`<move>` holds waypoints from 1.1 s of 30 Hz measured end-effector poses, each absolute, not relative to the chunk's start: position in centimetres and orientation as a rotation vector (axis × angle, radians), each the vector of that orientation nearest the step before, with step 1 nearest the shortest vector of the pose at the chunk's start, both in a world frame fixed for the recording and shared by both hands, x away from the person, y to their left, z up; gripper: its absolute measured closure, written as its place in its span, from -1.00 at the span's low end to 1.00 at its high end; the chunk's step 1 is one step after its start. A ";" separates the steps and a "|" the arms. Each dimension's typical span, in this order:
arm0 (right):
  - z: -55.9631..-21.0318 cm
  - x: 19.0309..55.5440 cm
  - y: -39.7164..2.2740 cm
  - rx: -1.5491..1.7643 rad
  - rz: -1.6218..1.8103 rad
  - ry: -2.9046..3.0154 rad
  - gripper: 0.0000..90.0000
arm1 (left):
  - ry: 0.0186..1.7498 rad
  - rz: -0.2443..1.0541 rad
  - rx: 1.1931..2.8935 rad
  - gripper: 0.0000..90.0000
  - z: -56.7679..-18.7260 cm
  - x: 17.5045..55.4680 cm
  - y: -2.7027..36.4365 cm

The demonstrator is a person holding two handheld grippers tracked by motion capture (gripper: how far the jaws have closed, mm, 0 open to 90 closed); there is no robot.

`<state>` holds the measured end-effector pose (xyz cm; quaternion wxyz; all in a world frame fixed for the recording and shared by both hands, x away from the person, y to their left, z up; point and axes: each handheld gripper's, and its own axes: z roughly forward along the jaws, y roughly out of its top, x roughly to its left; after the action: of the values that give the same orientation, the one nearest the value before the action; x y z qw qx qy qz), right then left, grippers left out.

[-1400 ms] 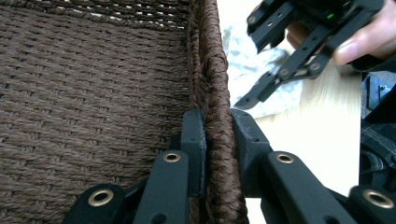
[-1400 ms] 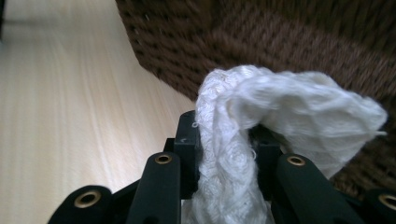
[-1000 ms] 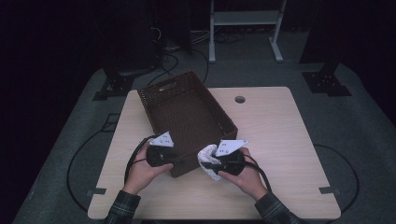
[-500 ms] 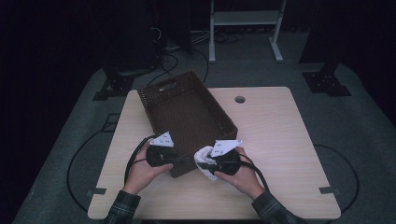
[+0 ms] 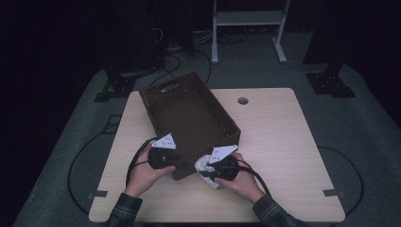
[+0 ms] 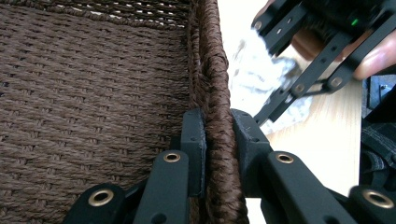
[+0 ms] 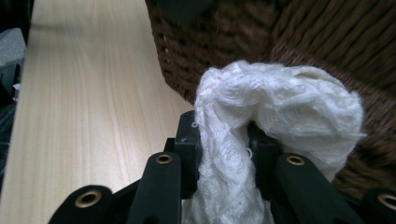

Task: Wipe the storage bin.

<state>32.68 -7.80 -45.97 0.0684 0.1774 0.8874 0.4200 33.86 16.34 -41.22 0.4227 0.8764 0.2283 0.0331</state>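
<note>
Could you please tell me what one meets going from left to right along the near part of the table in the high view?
Left forearm's plaid sleeve → left claw, clamped on the wicker basket's near wall → white cloth → right claw gripping that cloth → bare table top.

The high view is looking forward and down on the whole wicker basket [image 5: 189, 118] from well above, while the left gripper view is sitting right at its near rim [image 6: 215, 93] and the right gripper view is facing its outer wall [image 7: 280, 37] closely, all three sharing that near corner.
</note>
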 end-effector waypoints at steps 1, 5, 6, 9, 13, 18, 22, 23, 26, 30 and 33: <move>-46.3 32.7 -7.7 0.536 1.254 2.680 0.56 | 0.574 0.081 2.194 0.69 -41.2 33.8 16.3; -47.1 32.8 -7.4 0.548 1.220 2.705 0.56 | 0.568 0.083 2.198 0.69 -41.2 33.9 16.4; -47.3 32.9 -7.4 0.547 1.212 2.709 0.56 | 0.569 0.083 2.198 0.69 -41.2 33.9 16.4; -47.6 33.0 -7.4 0.549 1.216 2.713 0.56 | 0.569 0.084 2.197 0.69 -41.2 33.9 16.4; -46.9 32.5 -7.4 0.545 1.224 2.697 0.56 | 0.571 0.084 2.194 0.69 -41.2 33.9 16.4; -45.0 31.8 -7.7 0.503 1.298 2.642 0.56 | 0.570 0.084 2.194 0.69 -41.2 33.9 16.4; -43.6 31.4 -7.9 0.483 1.344 2.608 0.56 | 0.570 0.086 2.196 0.70 -41.2 33.9 16.4; -43.2 31.2 -7.9 0.476 1.353 2.597 0.55 | 0.570 0.087 2.195 0.70 -41.2 33.9 16.4; -42.6 30.9 -7.9 0.464 1.388 2.576 0.56 | 0.574 0.085 2.192 0.72 -41.2 33.9 16.3; -41.7 30.5 -7.6 0.435 1.411 2.549 0.56 | 0.572 0.084 2.197 0.72 -41.2 33.9 16.4; -41.7 30.7 -7.3 0.418 1.383 2.557 0.56 | 0.573 0.087 2.199 0.72 -41.2 33.9 16.4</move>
<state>30.74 -7.29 -41.73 0.1023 0.1415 0.8660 0.4686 33.87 16.36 -41.20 0.4204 0.8774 0.2287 0.0345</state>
